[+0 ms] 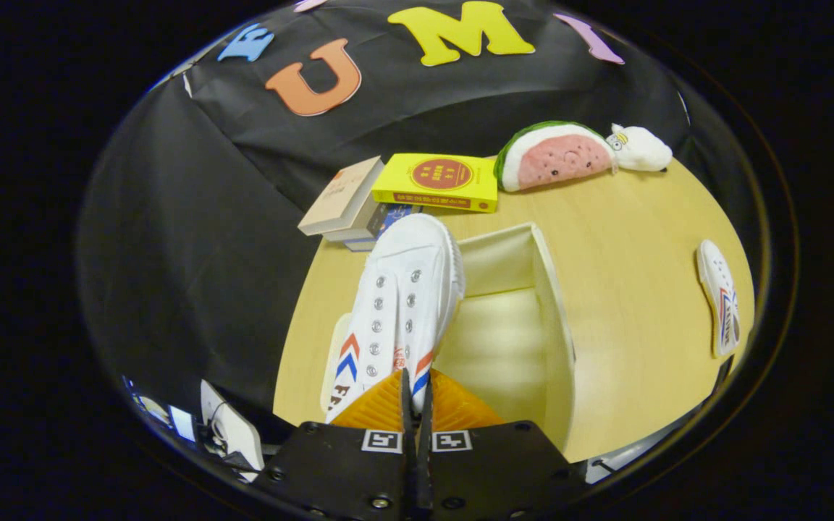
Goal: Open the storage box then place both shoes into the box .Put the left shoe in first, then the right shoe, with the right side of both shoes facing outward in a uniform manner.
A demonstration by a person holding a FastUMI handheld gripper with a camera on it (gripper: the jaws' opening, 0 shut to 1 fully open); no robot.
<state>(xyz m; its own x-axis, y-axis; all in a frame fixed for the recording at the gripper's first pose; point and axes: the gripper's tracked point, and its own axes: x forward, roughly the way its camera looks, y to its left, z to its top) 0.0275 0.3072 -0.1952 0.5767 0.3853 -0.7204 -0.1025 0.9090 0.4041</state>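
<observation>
The gripper [415,405] is nearly closed, its fingers pinching the heel end of a white shoe [402,304]. Held that way, the shoe juts forward along the fingers, toe away from them and laces up, so it can be steered by its rear. It hangs over the left wall of the open box [551,304], which lies on the table [627,239] with its pale inside bare; by that, this is judged the first shoe, the left one, about to go in. Which side will face outward cannot be told from here. The other shoe [721,297] lies well apart to the right, near the table's edge, waiting its turn. Beyond the box sit stacked books [395,192] and a watermelon plush [558,155], clear of the work.
</observation>
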